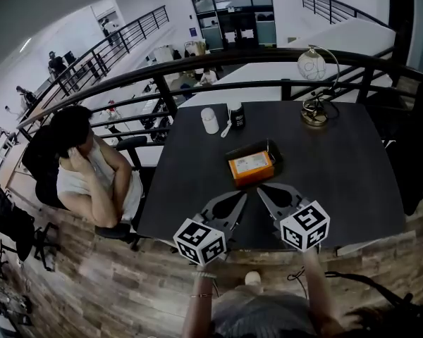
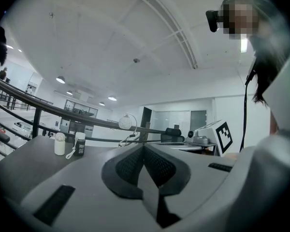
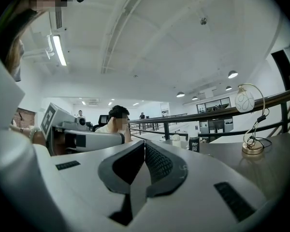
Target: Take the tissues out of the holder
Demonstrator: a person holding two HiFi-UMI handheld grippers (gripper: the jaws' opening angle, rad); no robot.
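tissue holder — just beyond right gripper

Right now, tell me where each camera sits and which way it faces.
Head view: on the person's head, facing steeply down at the table, tissue holder, left gripper and right gripper; forearms show.
Left gripper view: on the left gripper, facing level across the table at the lamp; shut jaws and torso show.
Right gripper view: on the right gripper, facing level toward the railing; shut jaws show.
Shared: lamp and dark bottle show in all three.
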